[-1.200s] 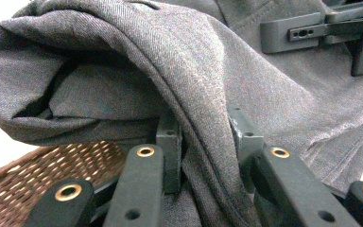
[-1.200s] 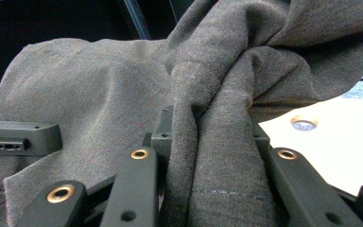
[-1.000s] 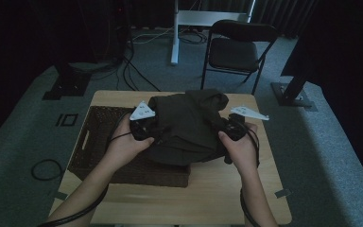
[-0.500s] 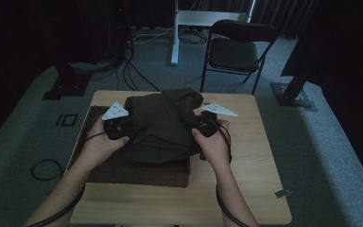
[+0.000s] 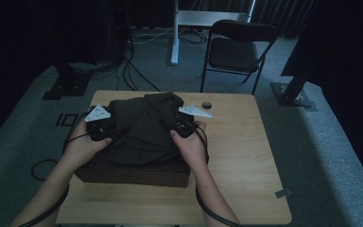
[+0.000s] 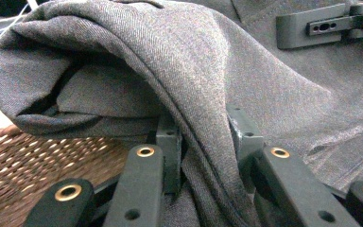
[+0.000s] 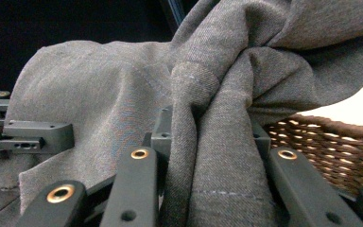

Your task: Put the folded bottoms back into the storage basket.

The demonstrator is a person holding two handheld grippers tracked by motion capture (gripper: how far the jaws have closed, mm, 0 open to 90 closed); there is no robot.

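Observation:
A dark grey-green garment (image 5: 144, 124) is bunched over a dark woven basket (image 5: 132, 171) at the table's left half. My left gripper (image 5: 105, 128) grips the garment's left side, and in the left gripper view its jaws pinch a fold of the cloth (image 6: 203, 142). My right gripper (image 5: 182, 125) holds the garment's right side; a thick fold (image 7: 212, 156) sits clamped between its jaws. The basket's weave (image 6: 33, 156) shows under the cloth, and again at the right (image 7: 331, 137) in the right gripper view.
The wooden table (image 5: 241, 156) has bare room to the right of the basket. A small round dark thing (image 5: 206, 105) lies near the table's far edge. A folding chair (image 5: 234, 52) and a stand's base (image 5: 290, 97) are on the carpet beyond.
Both grippers have carried the garment leftward, from the table's middle to over the basket. Their hold on the cloth has not changed.

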